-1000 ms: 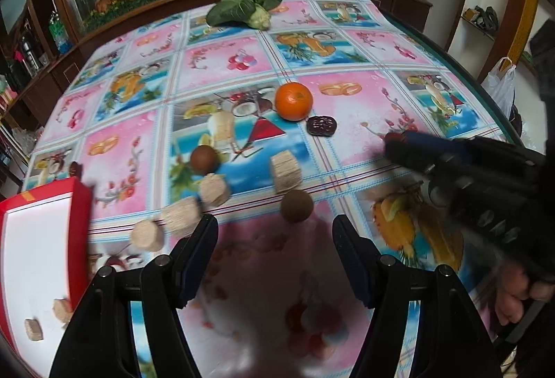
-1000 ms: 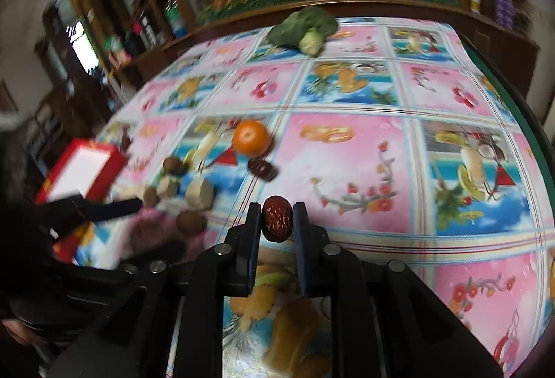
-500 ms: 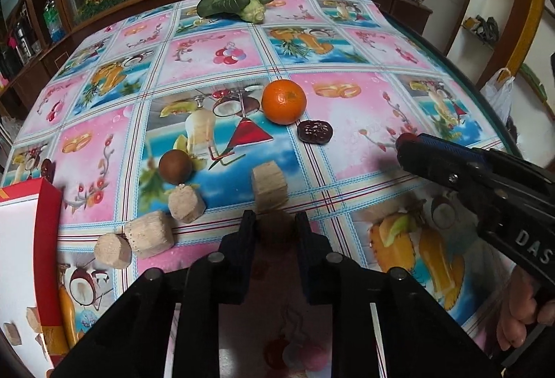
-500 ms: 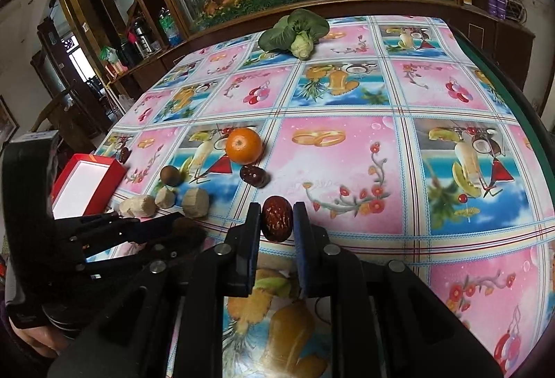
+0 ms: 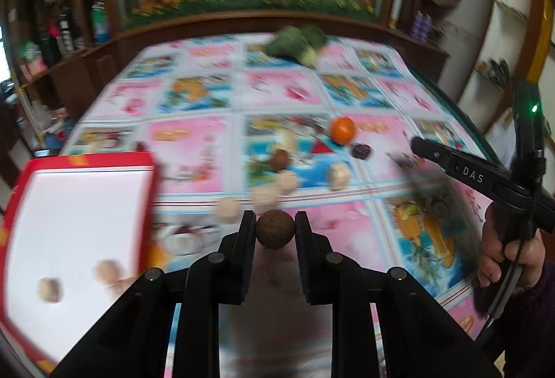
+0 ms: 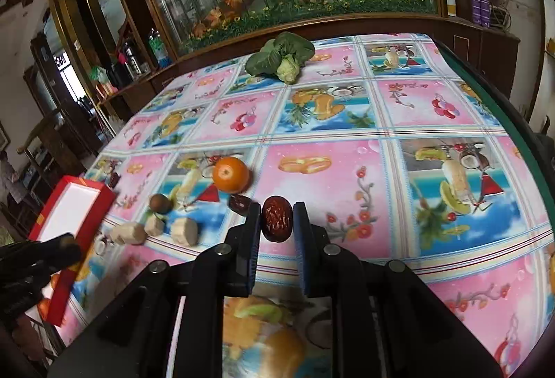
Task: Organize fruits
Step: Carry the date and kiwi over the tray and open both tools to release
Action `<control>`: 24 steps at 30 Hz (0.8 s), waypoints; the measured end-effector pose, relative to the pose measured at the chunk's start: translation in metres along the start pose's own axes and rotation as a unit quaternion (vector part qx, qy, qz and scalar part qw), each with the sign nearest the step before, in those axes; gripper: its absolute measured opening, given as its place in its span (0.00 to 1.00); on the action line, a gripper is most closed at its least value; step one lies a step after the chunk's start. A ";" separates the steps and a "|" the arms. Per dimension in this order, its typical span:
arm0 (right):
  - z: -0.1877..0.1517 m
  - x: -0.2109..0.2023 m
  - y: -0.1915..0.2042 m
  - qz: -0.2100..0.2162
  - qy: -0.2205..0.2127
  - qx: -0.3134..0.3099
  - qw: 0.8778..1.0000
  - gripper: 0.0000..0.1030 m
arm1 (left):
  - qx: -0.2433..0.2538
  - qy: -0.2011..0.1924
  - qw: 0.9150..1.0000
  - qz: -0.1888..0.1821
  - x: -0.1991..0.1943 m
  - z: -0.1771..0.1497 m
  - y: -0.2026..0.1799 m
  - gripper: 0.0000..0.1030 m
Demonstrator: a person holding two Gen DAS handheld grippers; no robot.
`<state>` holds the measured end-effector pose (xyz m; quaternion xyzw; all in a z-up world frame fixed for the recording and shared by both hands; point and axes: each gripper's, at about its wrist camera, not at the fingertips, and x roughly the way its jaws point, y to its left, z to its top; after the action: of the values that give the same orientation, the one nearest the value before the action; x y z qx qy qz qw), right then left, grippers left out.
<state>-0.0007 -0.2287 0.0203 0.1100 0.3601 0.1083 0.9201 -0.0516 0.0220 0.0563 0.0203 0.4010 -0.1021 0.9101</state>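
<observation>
My left gripper (image 5: 275, 226) is shut on a round brown fruit (image 5: 275, 229) and holds it above the table, next to the red box (image 5: 20, 176) with a white inside. Two beige chunks (image 5: 50, 289) lie in that box. My right gripper (image 6: 276, 218) is shut on a wrinkled red date (image 6: 276, 220), also lifted. On the tablecloth lie an orange (image 6: 230, 175), a second dark date (image 6: 239, 203), another brown fruit (image 6: 160, 203) and several beige chunks (image 6: 185, 231). The left wrist view is blurred.
A green cabbage (image 6: 281, 57) lies at the table's far edge, before a wooden ledge and a glass panel with plants. The table's green rim (image 6: 513, 121) runs along the right. A hand (image 5: 503, 249) holds the right gripper's handle. The left gripper's fingers (image 6: 52, 248) show at lower left.
The left gripper shut on the round brown fruit, lifted it and swung left toward the red box. The right gripper keeps the red date and has hardly moved.
</observation>
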 end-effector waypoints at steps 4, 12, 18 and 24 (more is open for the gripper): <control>0.002 0.001 0.018 0.033 -0.014 0.016 0.999 0.20 | -0.025 -0.032 0.999 0.031 -0.029 -0.005 0.034 0.21; -0.012 0.016 0.107 0.112 -0.008 -0.020 0.993 0.20 | -0.073 -0.058 0.991 0.094 -0.056 -0.021 0.097 0.21; -0.031 0.022 0.191 0.186 0.008 -0.071 0.980 0.20 | -0.120 -0.062 0.980 0.145 -0.076 -0.045 0.153 0.21; -0.058 0.031 0.263 0.250 0.061 -0.105 0.961 0.20 | -0.153 -0.059 0.969 0.184 -0.093 -0.071 0.197 0.21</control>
<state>-0.0493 0.0382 0.0328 0.0928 0.3630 0.3780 0.8466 -0.1243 0.2385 0.0673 -0.0522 0.3470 0.1287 0.9275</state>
